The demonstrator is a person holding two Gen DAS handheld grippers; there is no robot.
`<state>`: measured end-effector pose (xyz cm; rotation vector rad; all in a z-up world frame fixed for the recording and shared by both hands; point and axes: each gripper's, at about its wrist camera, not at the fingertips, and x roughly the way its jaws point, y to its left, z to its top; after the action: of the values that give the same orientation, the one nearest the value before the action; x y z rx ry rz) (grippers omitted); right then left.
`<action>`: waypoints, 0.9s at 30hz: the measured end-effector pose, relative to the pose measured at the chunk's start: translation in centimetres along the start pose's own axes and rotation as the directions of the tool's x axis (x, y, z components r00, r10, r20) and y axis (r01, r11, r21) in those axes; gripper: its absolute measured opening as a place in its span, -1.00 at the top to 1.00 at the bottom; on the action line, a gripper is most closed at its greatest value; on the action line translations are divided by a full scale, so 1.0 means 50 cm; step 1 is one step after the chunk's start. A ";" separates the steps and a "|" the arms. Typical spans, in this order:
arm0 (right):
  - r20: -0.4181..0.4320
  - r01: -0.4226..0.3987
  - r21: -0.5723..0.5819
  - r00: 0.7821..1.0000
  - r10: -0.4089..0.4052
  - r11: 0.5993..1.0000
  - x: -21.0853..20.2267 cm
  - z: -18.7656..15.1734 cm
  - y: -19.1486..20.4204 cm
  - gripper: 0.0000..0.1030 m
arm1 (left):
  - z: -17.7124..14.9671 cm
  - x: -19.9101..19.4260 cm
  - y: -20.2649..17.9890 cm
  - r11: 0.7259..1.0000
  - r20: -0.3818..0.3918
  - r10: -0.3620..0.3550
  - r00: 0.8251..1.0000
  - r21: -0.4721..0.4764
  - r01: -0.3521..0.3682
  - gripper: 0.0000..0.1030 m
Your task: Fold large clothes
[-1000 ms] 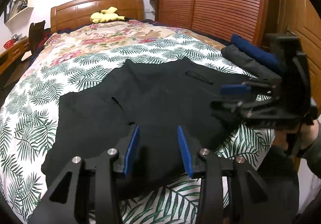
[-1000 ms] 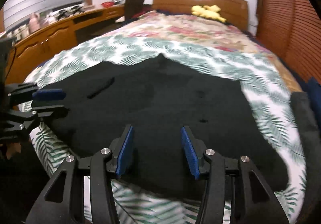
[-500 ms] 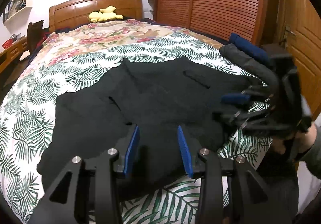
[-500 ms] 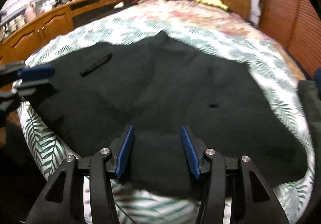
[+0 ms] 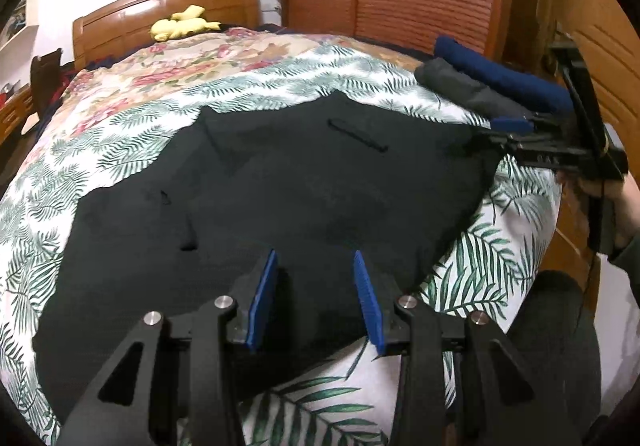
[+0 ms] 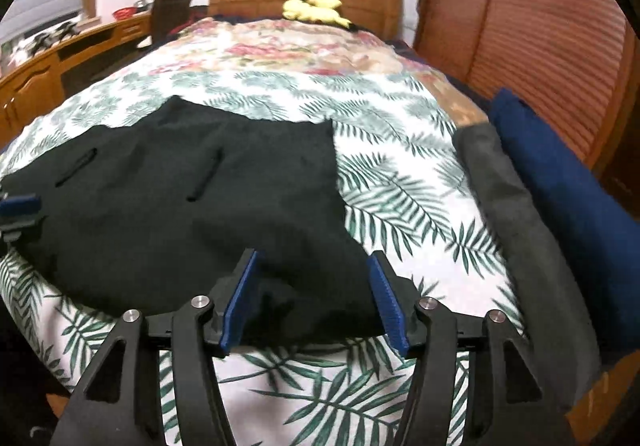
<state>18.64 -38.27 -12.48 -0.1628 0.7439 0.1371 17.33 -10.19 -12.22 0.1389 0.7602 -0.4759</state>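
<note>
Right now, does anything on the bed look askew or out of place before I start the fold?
Nothing damaged or spilled. The black garment lies spread but crooked, its far edge jagged rather than straight on the leaf-print cover. The grey and blue folded pieces sit tidily along the bed's edge.

Left gripper (image 5: 316,296): matte black frame, 2 angled struts with triangular cut-outs per side, 4 silver round screw heads, 2 fingers (image 5: 262,306) faced with ribbed blue pads.

Right gripper (image 6: 314,304): same build, black frame, 4 silver screw heads, 2 blue ribbed pads; seen side-on from the left wrist view as a black frame with a thin cable.

Person's hand (image 5: 618,202): dark grey-green sleeve cuff.
</note>
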 end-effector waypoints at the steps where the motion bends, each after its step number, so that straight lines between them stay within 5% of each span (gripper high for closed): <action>1: -0.014 -0.007 0.024 1.000 0.007 1.000 0.012 -0.002 -0.008 -0.21 | 0.000 0.008 -0.005 1.000 -0.010 0.002 1.000 0.007 -0.002 0.26; 11: -0.115 -0.089 0.218 0.986 0.116 0.972 0.070 -0.020 -0.056 -0.55 | -0.005 0.045 -0.030 0.998 -0.047 0.033 0.998 0.050 -0.030 0.26; 20: -0.120 -0.171 0.290 0.970 0.213 0.942 0.083 -0.036 -0.063 -0.56 | -0.007 0.048 -0.028 0.998 -0.054 0.036 0.998 0.048 -0.033 0.25; 24: -0.101 -0.232 0.305 0.957 0.274 0.924 0.085 -0.034 -0.061 -0.30 | -0.008 0.048 -0.029 0.998 -0.054 0.038 0.998 0.050 -0.035 0.25; 27: -0.065 -0.262 0.280 0.955 0.291 0.924 0.074 -0.025 -0.053 0.09 | -0.007 0.042 -0.026 0.998 -0.049 0.036 0.998 0.044 -0.033 0.25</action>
<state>20.97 -40.86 -15.64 0.1976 0.8813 0.2969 17.82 -12.00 -13.88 0.2046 0.7954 -0.4577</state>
